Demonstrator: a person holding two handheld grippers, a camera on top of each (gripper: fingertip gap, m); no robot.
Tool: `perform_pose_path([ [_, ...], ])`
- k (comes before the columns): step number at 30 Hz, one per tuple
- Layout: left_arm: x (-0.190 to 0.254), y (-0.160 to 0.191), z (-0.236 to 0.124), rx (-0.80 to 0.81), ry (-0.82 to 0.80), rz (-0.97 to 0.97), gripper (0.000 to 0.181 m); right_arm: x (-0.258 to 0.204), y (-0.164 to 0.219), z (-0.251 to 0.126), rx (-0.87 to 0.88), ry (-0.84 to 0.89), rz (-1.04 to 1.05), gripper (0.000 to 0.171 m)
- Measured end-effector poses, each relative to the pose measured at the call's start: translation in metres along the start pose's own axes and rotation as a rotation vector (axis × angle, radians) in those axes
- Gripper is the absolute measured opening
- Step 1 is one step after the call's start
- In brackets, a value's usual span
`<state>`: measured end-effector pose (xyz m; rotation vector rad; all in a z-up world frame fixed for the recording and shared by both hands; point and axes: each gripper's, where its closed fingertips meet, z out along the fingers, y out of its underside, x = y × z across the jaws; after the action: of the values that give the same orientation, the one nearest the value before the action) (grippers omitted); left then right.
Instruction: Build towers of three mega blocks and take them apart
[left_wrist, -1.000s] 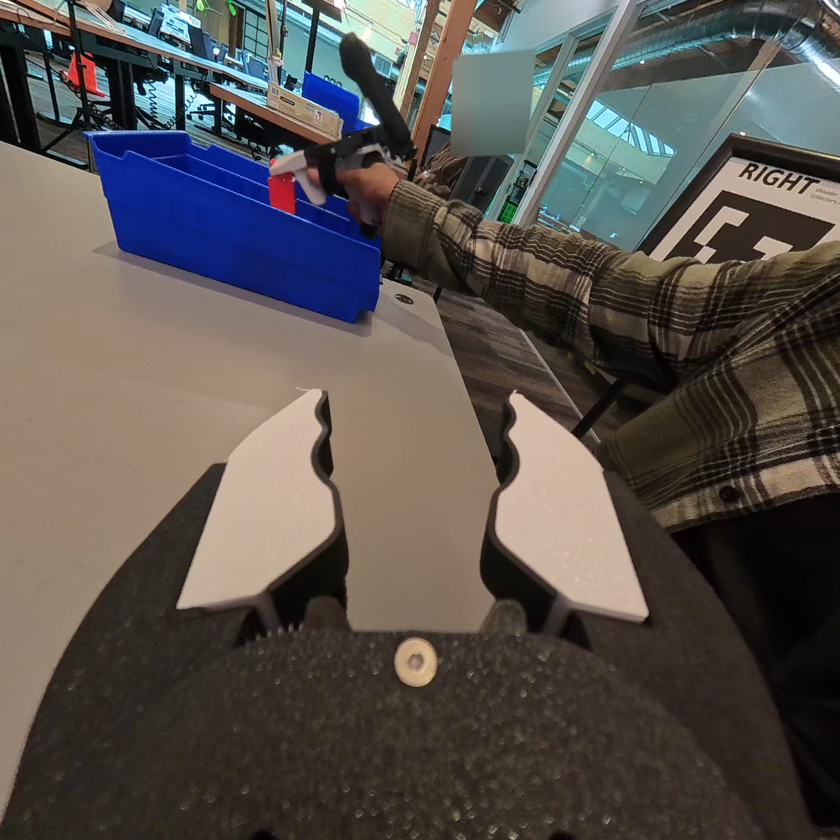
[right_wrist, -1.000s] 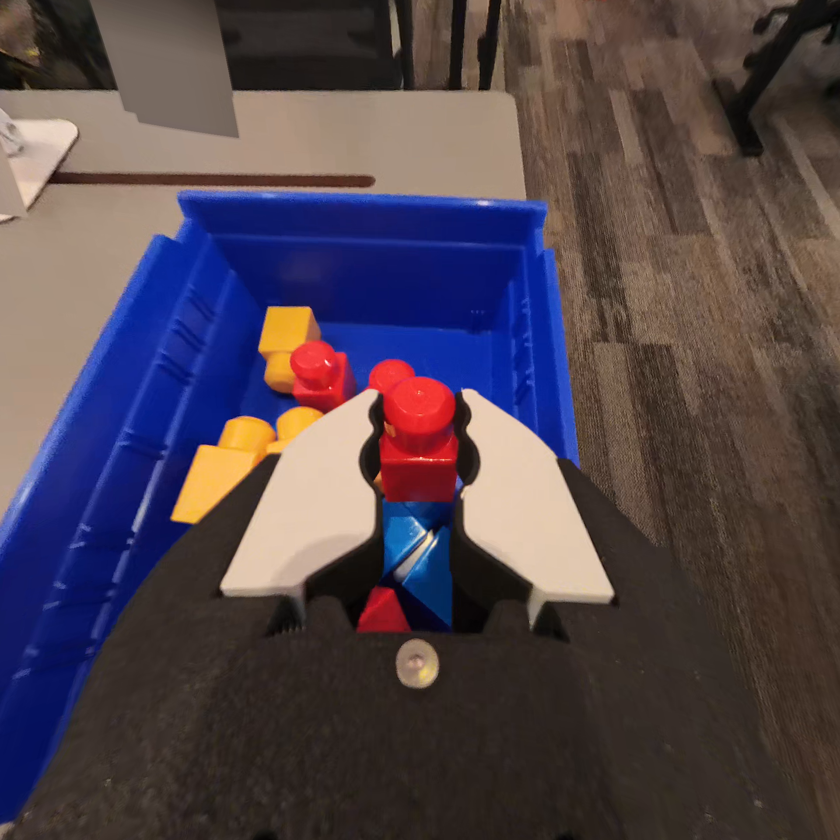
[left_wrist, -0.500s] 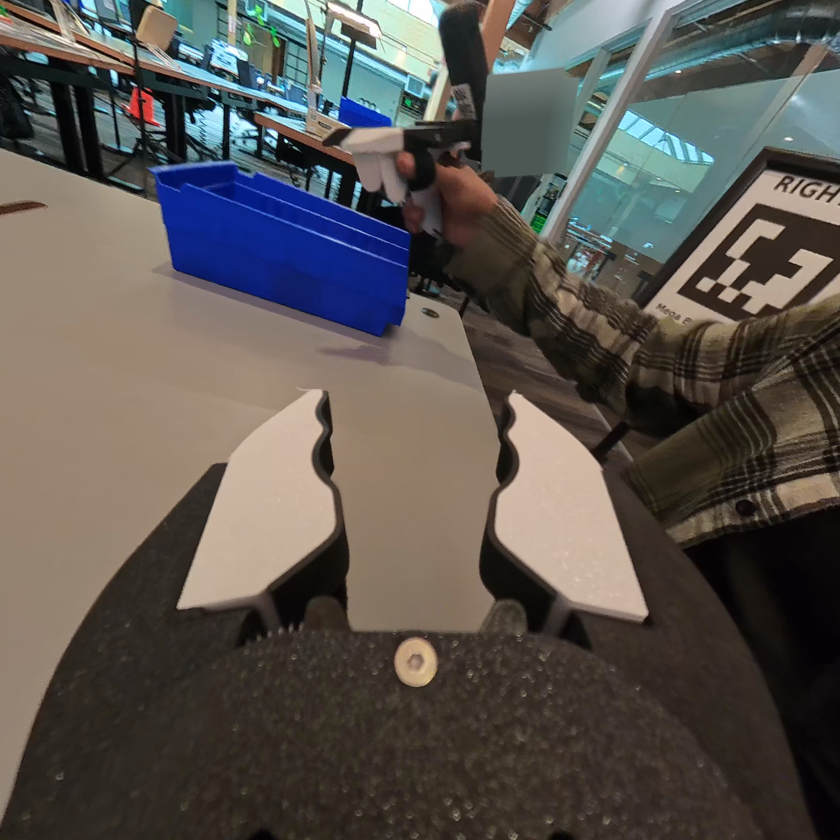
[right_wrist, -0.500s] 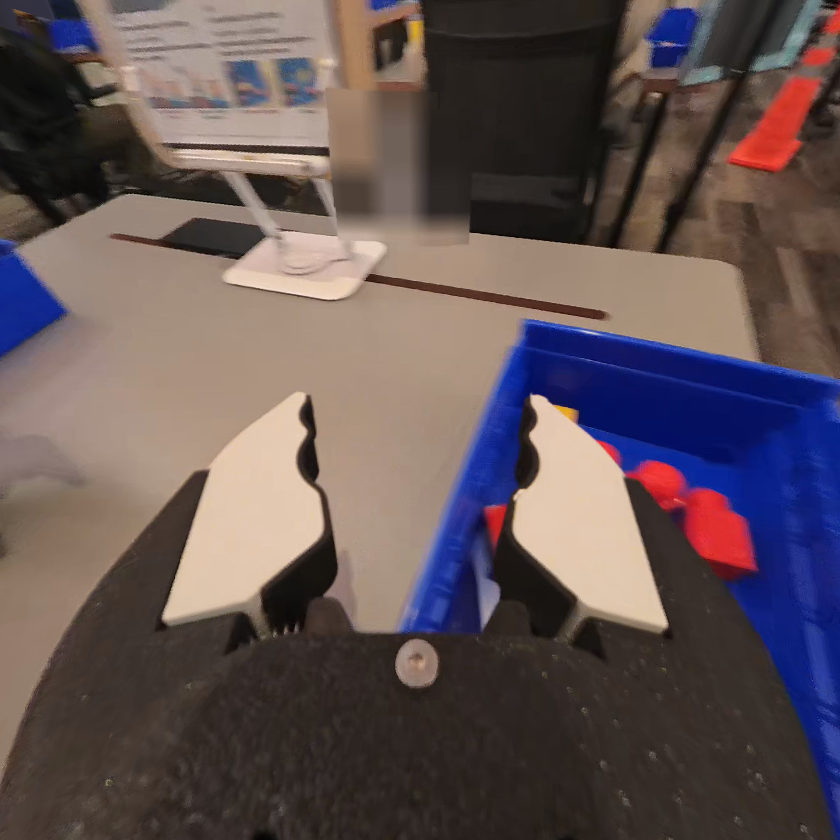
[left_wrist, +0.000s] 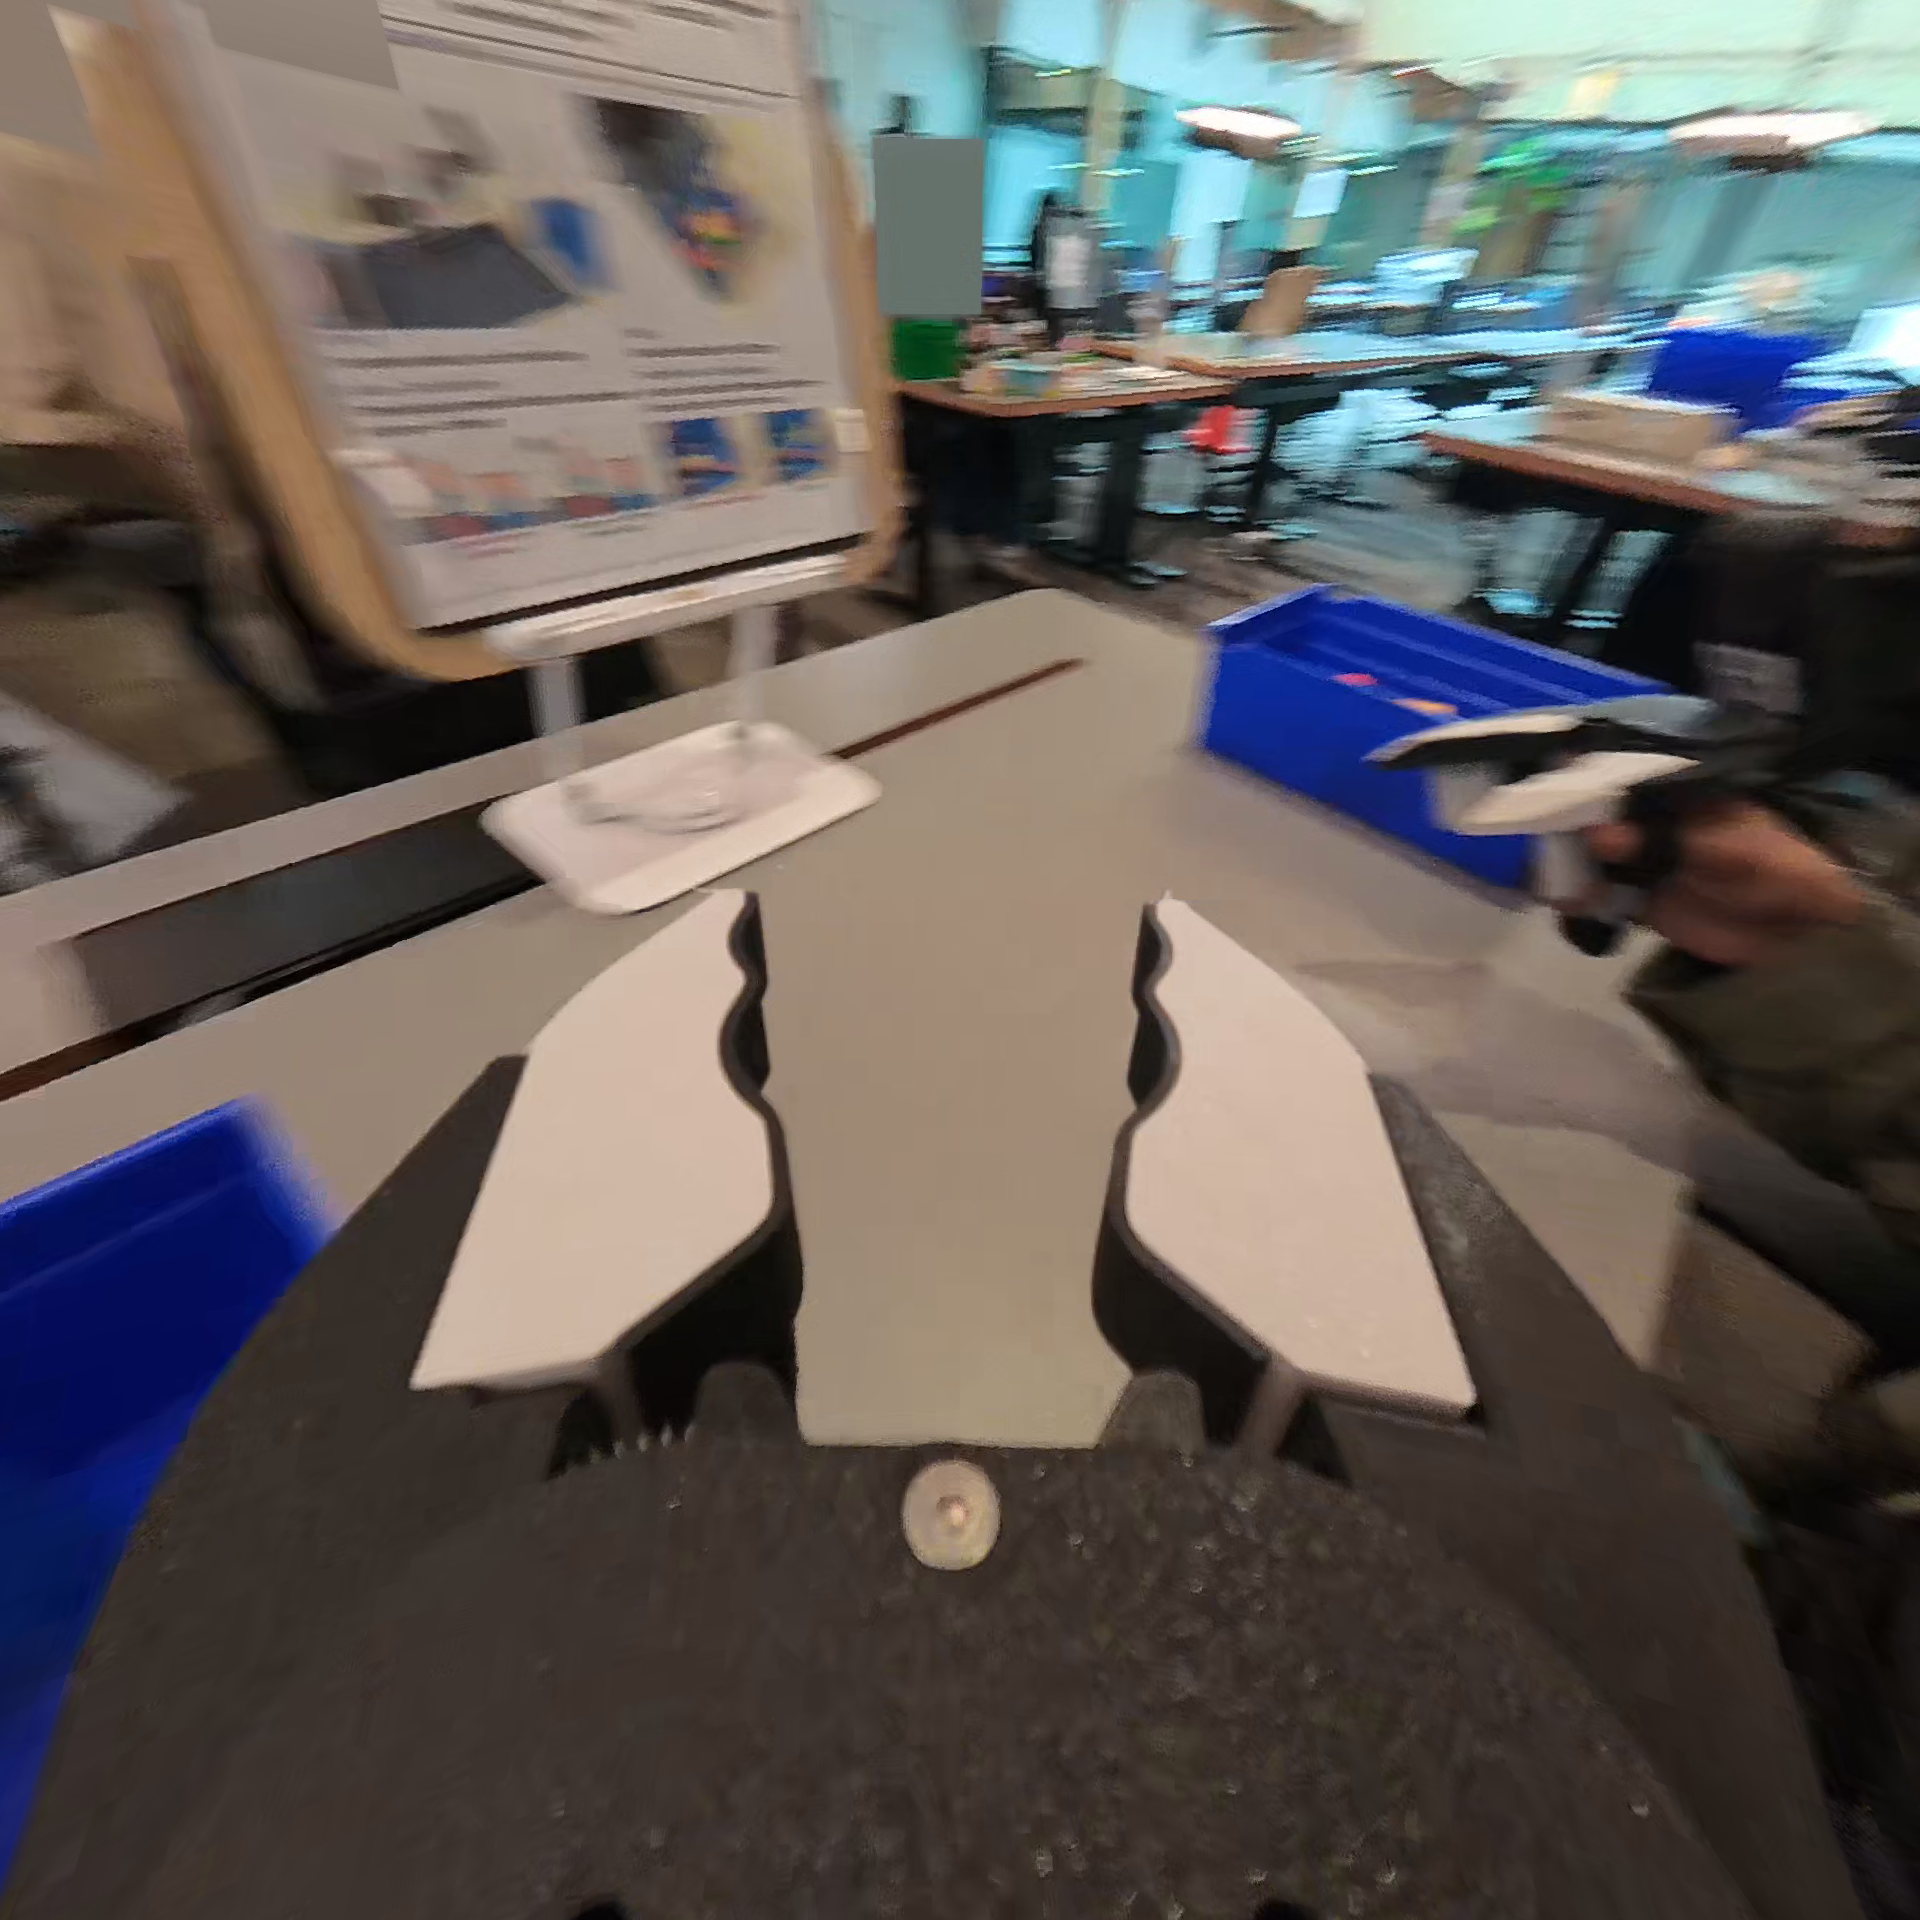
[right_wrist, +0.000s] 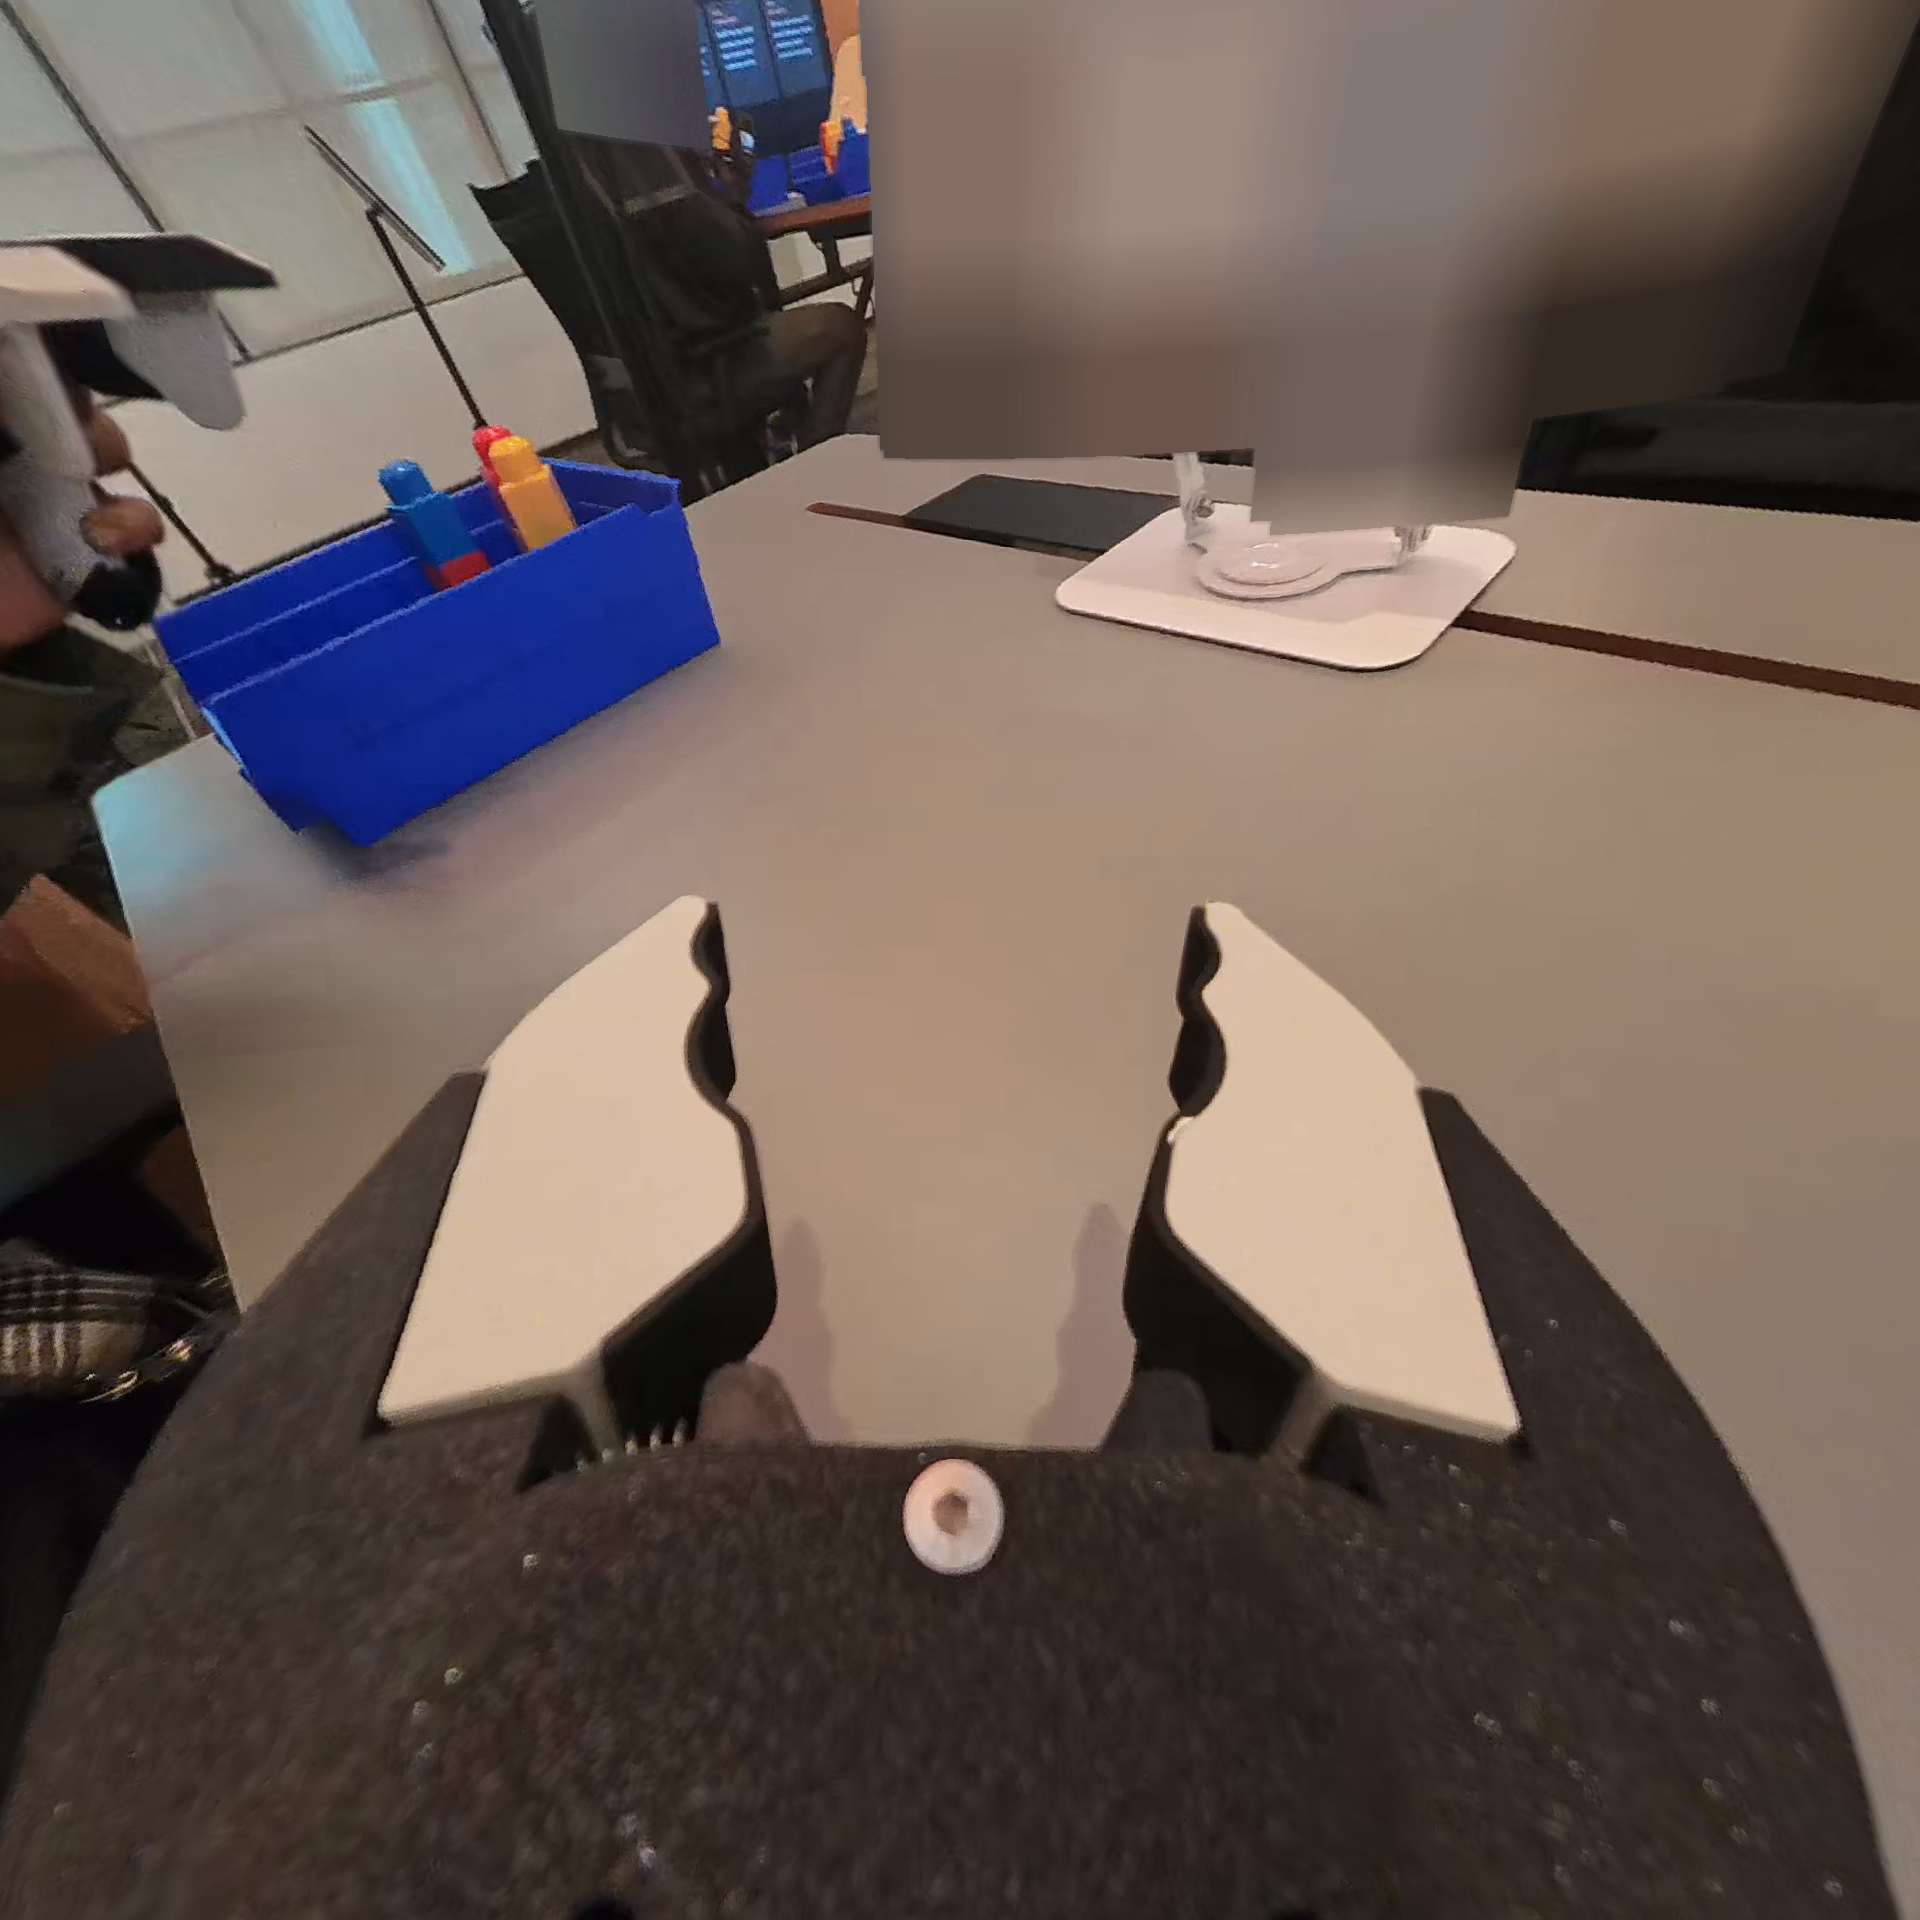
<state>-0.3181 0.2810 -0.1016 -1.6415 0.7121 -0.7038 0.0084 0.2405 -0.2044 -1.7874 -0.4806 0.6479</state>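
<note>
My left gripper (left_wrist: 951, 914) is open and empty above the grey table (left_wrist: 935, 1143). My right gripper (right_wrist: 953, 920) is open and empty above the same table; it also shows at the right of the left wrist view (left_wrist: 1455, 774), in front of a blue bin (left_wrist: 1351, 717). Small red and yellow bits show inside that bin. In the right wrist view a second blue bin (right_wrist: 447, 675) at the far left holds a leaning blue-and-red block tower (right_wrist: 431, 525) and a yellow tower with red behind it (right_wrist: 525, 488). The left gripper (right_wrist: 187, 322) hangs above that bin.
A sign stand with a white base plate (right_wrist: 1288, 592) stands at the back of the table, beside a dark strip (right_wrist: 1714, 655). The table's left edge runs near the second bin (left_wrist: 125, 1299). A person's plaid sleeve (right_wrist: 94, 1320) is at the lower left.
My right gripper let go of the red block over the right bin, opened, and swung left over the table. My left gripper also turned left and stayed open.
</note>
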Motion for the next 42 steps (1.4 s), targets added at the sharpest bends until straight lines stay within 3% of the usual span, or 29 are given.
perform_pose_path([
  [7,-0.150,0.047,-0.103,-0.039,-0.574,-0.131,0.070,-0.010,0.003,-0.001,0.004,-0.030,-0.025,0.078],
  [14,-0.223,0.122,-0.125,-0.182,-0.822,-0.249,0.070,-0.023,0.007,0.002,-0.005,-0.088,-0.027,0.075],
  [22,-0.243,0.144,-0.116,-0.340,-0.901,-0.197,0.070,-0.024,0.011,0.003,-0.015,-0.116,-0.010,0.072],
  [33,-0.263,0.159,-0.103,-0.417,-0.893,-0.238,0.069,-0.027,0.017,0.005,-0.032,-0.143,0.000,0.070],
  [39,-0.271,0.167,-0.102,-0.440,-0.884,-0.261,0.056,-0.029,0.018,0.006,-0.032,-0.157,0.005,0.069],
  [42,-0.272,0.168,-0.101,-0.441,-0.863,-0.264,0.039,-0.030,0.019,0.006,-0.031,-0.163,0.000,0.068],
])
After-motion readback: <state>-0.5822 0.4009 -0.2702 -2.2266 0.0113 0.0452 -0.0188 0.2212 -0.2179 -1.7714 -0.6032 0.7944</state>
